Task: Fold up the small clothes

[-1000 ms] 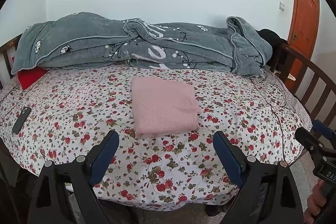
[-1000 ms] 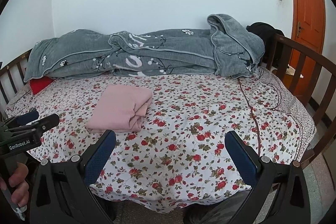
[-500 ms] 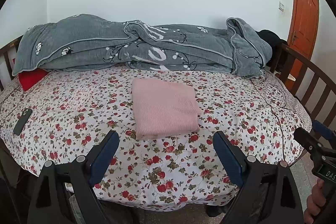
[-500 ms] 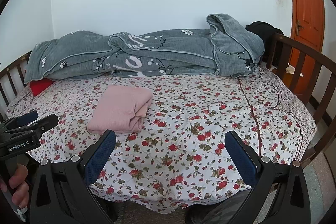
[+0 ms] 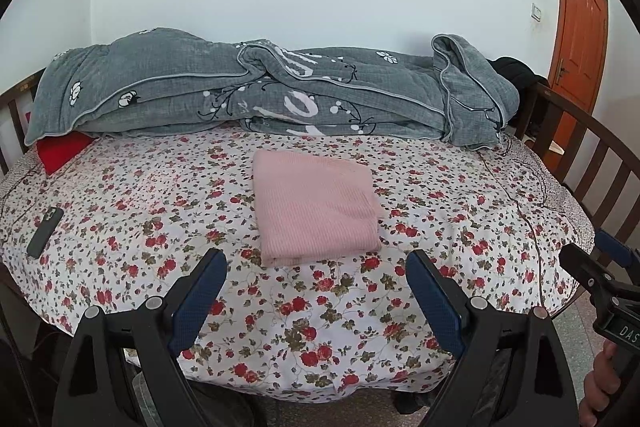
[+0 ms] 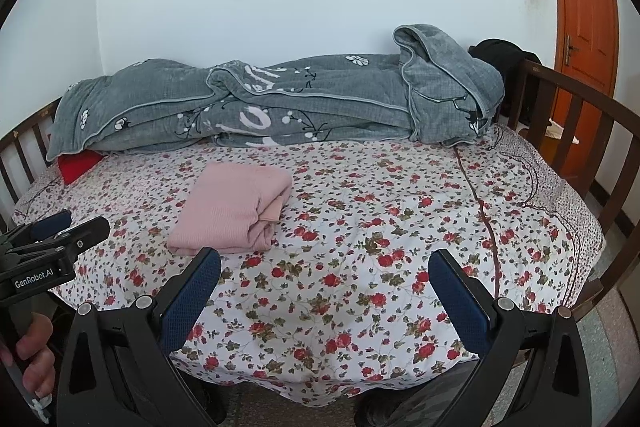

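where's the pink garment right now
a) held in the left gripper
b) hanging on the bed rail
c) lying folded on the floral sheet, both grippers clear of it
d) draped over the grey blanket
c: the pink garment lies folded flat on the floral sheet, and the left gripper and right gripper both stand open short of it, holding nothing.

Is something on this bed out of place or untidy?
The pink garment lies neatly folded. Only the grey quilt is bunched along the wall, and a dark phone lies loose near the bed's left edge.
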The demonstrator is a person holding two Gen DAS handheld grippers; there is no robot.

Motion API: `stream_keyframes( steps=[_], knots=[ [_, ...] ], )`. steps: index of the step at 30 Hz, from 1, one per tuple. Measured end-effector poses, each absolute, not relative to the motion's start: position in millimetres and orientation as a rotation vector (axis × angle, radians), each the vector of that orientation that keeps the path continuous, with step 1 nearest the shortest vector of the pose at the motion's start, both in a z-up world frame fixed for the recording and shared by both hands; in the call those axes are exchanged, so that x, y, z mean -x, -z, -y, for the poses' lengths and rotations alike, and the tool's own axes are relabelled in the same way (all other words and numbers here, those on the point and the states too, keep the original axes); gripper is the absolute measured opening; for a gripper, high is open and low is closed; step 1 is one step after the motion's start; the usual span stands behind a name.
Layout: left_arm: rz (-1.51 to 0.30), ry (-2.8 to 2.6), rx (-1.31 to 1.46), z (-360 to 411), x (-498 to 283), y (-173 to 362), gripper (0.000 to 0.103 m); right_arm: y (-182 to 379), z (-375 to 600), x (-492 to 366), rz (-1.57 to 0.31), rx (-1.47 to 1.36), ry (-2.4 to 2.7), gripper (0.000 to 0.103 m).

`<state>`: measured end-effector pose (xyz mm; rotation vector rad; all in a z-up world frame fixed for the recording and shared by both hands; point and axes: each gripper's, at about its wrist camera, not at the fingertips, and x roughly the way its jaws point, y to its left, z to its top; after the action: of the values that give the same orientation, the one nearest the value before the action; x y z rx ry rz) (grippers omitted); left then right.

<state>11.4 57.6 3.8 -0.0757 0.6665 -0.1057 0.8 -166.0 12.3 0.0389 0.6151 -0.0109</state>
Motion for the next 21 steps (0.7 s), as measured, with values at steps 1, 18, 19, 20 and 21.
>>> stream_keyframes(
  steps=[1,18,19,20,21],
  knots=[
    [-0.667,0.106,0.076,-57.8,-11.5,-3.7,0.091,-12.3,166.4,-0.9,-0.615,-0.038,0.01,0.102],
    [-0.663,0.104,0.077,-59.7,-11.2,-4.6,0.092,-12.8,164.3,-1.1,-0.613,-0.04,0.009,0.102],
    [-0.662,0.104,0.078,-59.8,-11.5,-5.0,0.092,-13.3,163.7,-1.0,-0.612,-0.041,0.009,0.102],
    [-0.662,0.104,0.078,-59.8,-11.3,-4.7,0.092,-13.5,162.8,-1.1,-0.612,-0.041,0.009,0.102],
    [-0.662,0.104,0.077,-59.8,-11.3,-4.6,0.092,-13.6,161.8,-0.8,-0.611,-0.041,0.01,0.102]
  ],
)
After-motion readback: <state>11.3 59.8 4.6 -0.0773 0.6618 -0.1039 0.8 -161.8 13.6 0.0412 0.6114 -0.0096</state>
